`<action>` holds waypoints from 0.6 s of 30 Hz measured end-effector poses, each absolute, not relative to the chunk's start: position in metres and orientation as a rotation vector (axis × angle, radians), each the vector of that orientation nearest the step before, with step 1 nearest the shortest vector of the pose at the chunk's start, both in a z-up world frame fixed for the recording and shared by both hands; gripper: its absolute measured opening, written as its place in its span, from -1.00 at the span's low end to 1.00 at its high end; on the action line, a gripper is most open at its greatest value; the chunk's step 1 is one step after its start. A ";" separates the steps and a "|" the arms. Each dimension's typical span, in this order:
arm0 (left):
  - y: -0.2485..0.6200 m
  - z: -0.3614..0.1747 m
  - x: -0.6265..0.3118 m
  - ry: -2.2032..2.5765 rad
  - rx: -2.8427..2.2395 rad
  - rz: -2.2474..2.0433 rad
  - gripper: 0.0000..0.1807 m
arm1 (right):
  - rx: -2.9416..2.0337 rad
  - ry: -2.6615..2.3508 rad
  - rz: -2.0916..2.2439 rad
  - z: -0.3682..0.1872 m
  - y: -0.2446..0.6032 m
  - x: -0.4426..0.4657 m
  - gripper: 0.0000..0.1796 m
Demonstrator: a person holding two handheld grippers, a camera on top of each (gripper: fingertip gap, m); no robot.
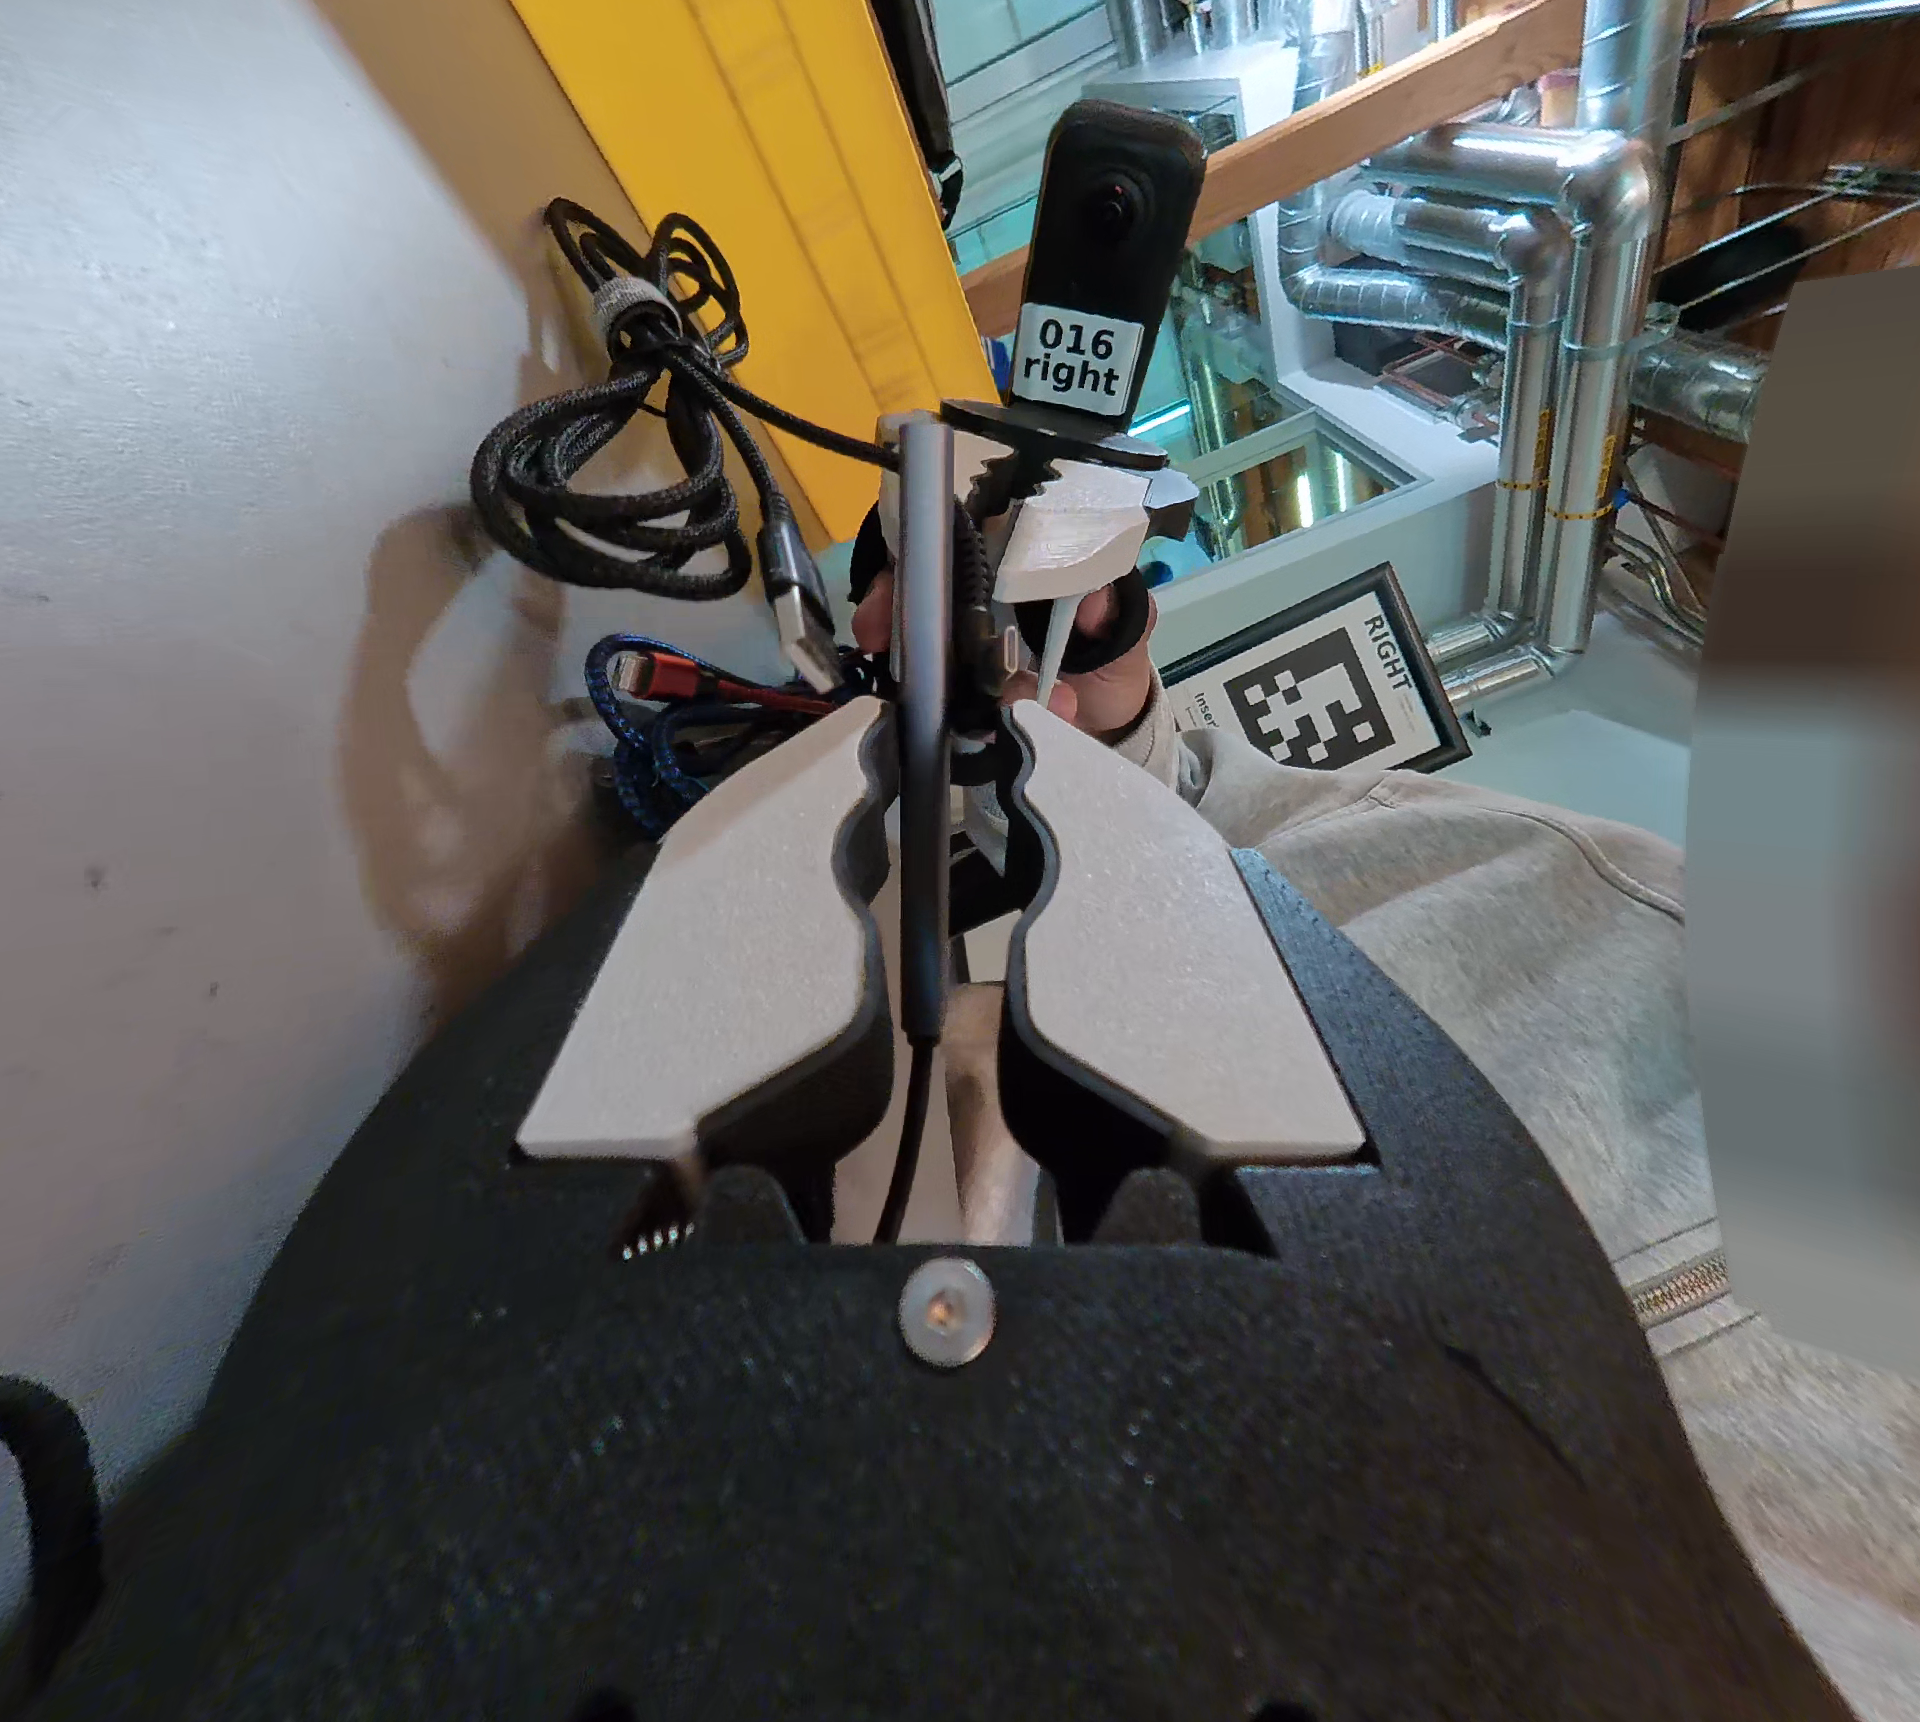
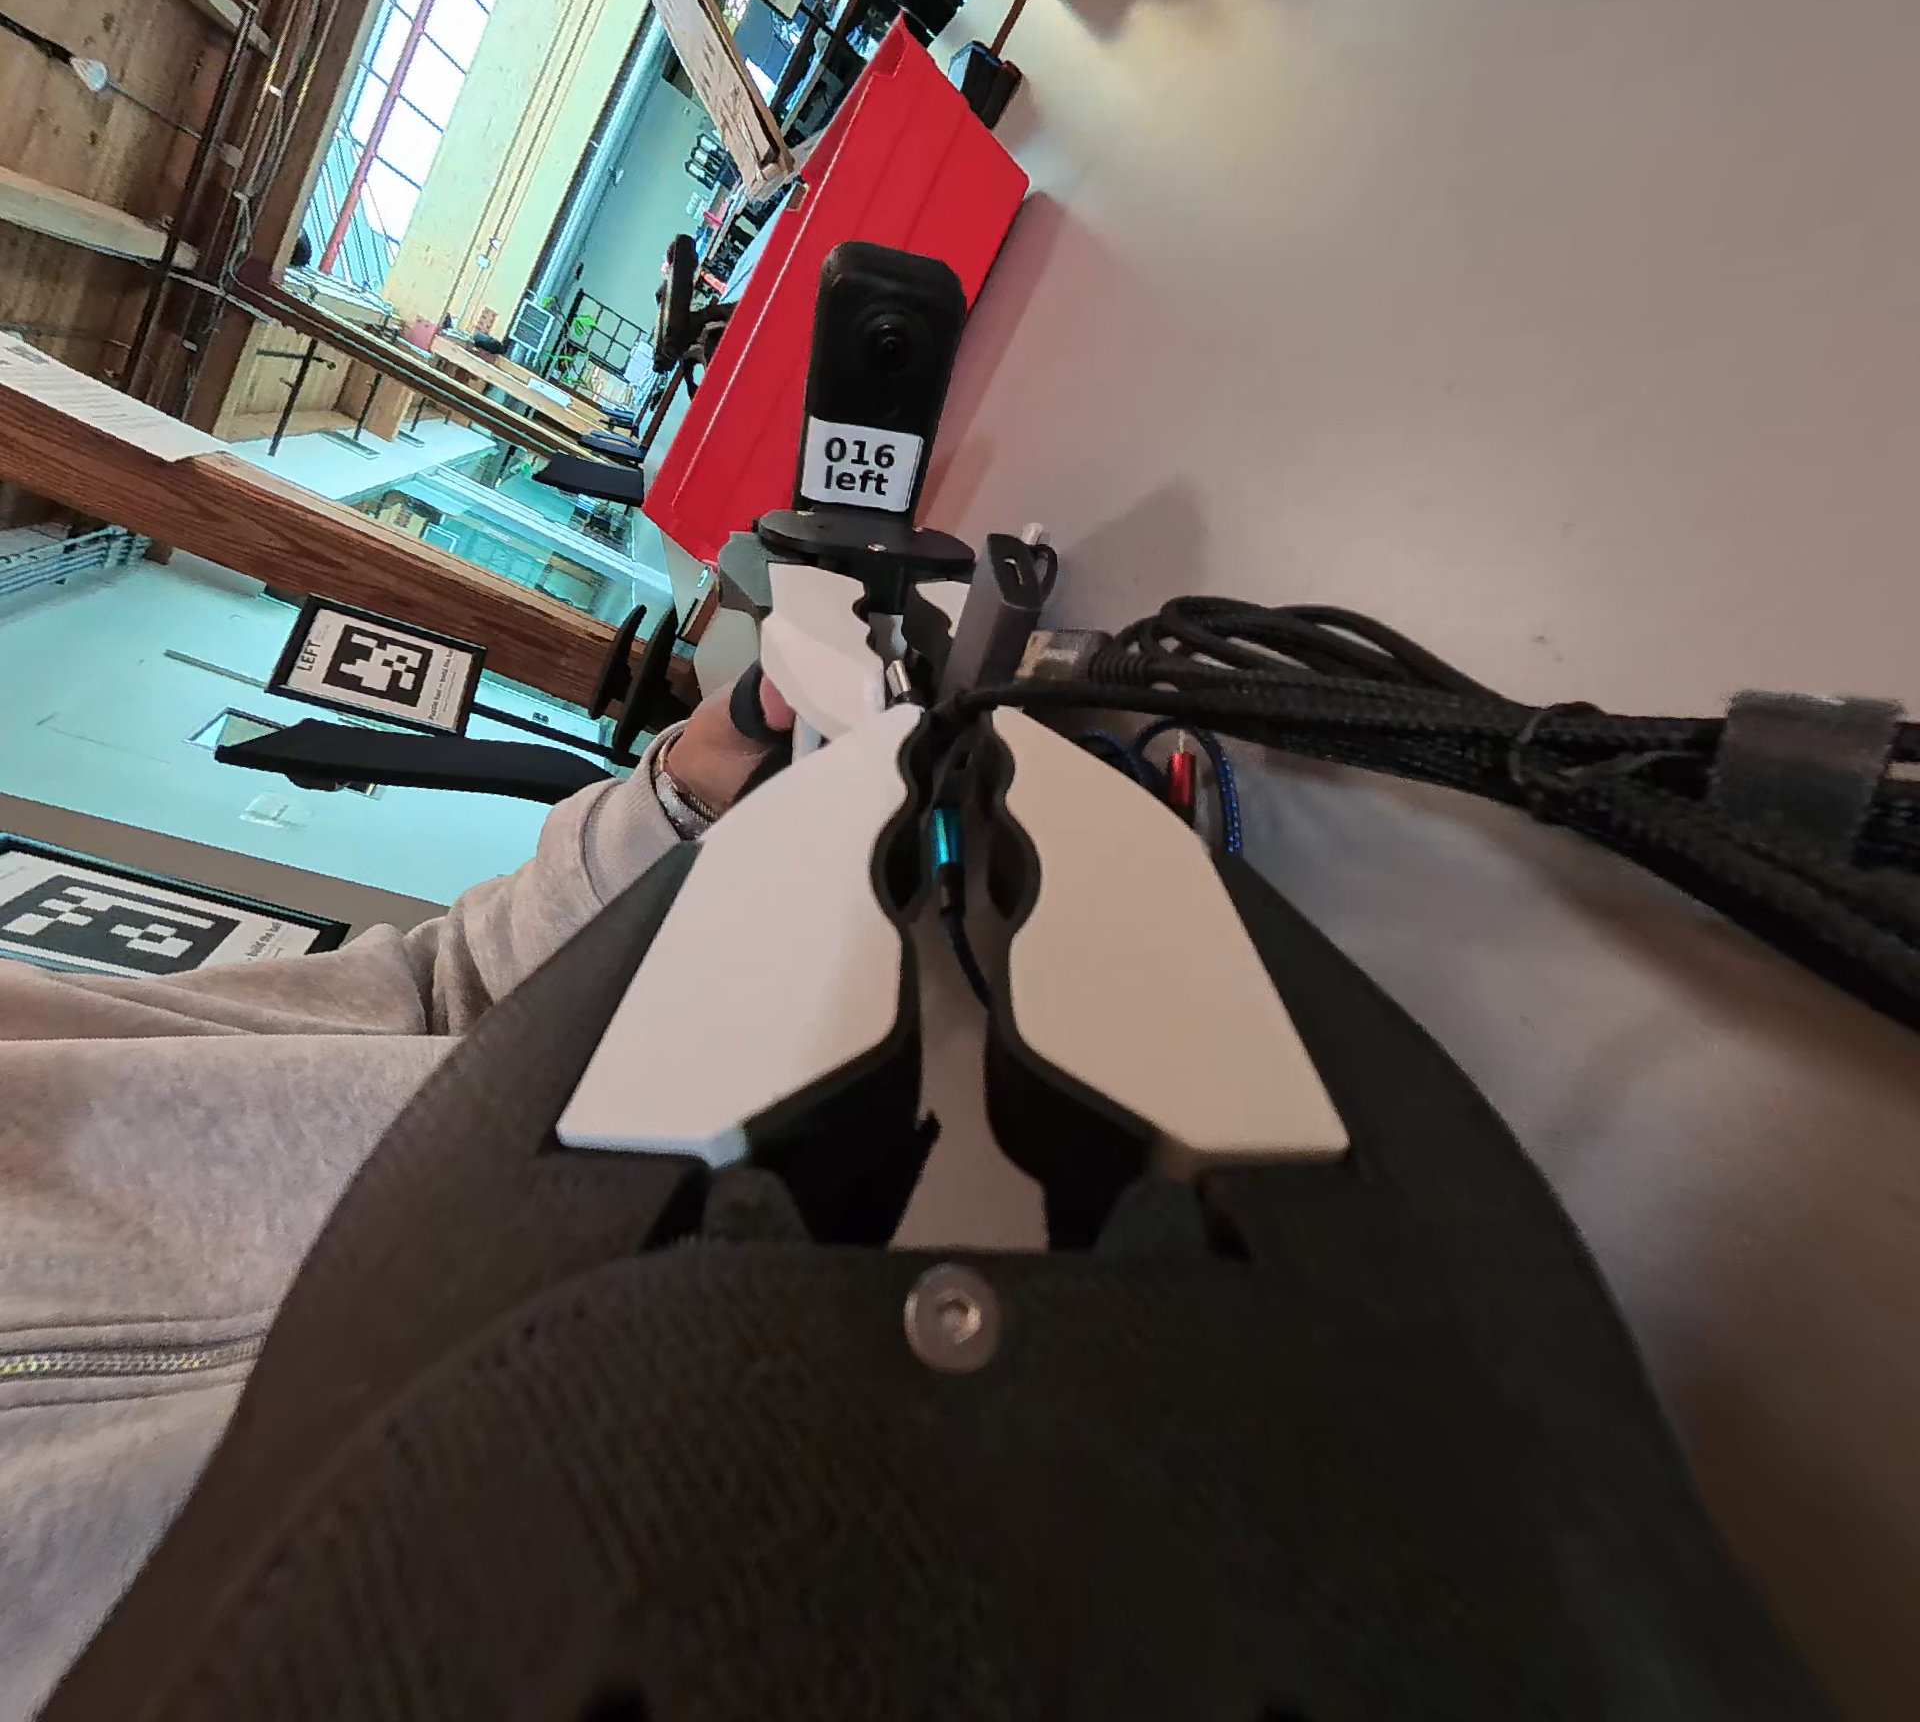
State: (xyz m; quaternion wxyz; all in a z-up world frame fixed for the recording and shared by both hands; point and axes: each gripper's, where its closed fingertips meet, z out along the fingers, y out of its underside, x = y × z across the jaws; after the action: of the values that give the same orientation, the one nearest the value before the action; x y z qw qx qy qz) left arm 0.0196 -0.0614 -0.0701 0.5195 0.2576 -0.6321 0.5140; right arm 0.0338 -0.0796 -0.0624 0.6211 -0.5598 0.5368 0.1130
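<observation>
At frame centre, the left gripper (image 1: 940, 758) is clamping its fingers on a grey hub (image 1: 923, 737) (standing lengthwise); the right gripper (image 2: 956, 753) is pinching a black cable (image 2: 1351, 664).

I see a smooth matt grey metal hub (image 1: 925, 737) between matt white plastic fingers (image 1: 748, 924), braided black cloth cables (image 1: 613, 477), a glossy yellow bin (image 1: 748, 114), and a matt table (image 1: 208, 529).
</observation>
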 end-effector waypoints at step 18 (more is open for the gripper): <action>-0.063 -0.077 0.018 -1.579 0.629 1.220 -0.75 | -1.710 1.198 -0.007 -0.076 -0.091 0.026 -0.92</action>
State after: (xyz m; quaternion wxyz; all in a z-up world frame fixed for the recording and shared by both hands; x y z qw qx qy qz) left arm 0.0177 -0.0628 -0.0767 0.5010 0.2602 -0.6531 0.5048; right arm 0.0256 -0.0906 -0.0761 0.5026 -0.7081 0.4960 -0.0030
